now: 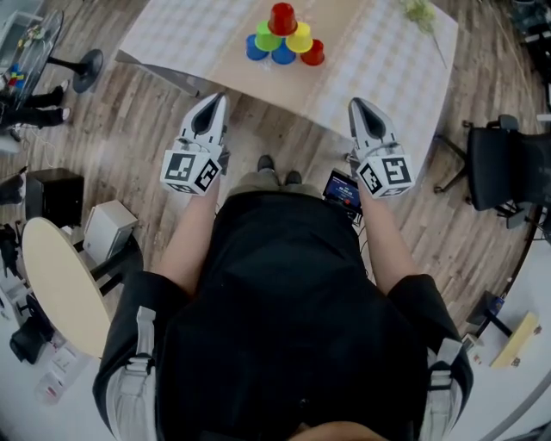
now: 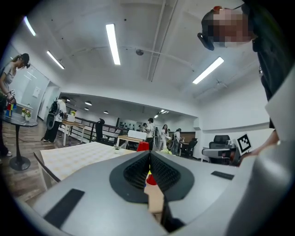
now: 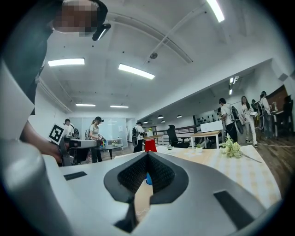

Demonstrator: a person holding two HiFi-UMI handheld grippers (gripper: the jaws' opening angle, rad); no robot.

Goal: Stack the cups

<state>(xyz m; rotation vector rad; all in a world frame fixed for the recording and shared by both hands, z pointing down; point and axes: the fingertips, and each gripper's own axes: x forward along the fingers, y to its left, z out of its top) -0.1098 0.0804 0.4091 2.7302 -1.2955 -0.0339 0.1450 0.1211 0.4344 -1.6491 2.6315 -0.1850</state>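
While the person stands on the wood-plank floor [image 1: 284, 129] short of the tabletop [image 1: 181, 34], both tongs sit level across the middle of the head view, pointing toward the top of the frame. The left tongs [image 1: 215, 102] are at centre left. Their jaws are pressed fully together with nothing between them, and the left gripper view shows the ribbed pads meeting in one line. The right tongs [image 1: 356, 105] at centre right are closed the same way and also empty. Neither touches the tabletop; bare floor shows under both tips.

The cups stand at the top centre of the head view, on the tan strip that runs down the pale checked cloth. They form a small pyramid. The bottom row is the left blue cup [image 1: 255, 48], the middle blue cup [image 1: 283, 55] and the lower red cup [image 1: 313, 54]. The green cup [image 1: 268, 38] and yellow cup [image 1: 300, 39] sit above them, and the top red cup [image 1: 282, 17] crowns the pile. All are mouth-down and touch their neighbours.

A leafy sprig [image 1: 419, 12] lies on the cloth at the upper right, well apart from the cups. A black office chair [image 1: 504, 168] stands at the right edge. A small lit screen [image 1: 343, 191] shows just beside the right forearm.
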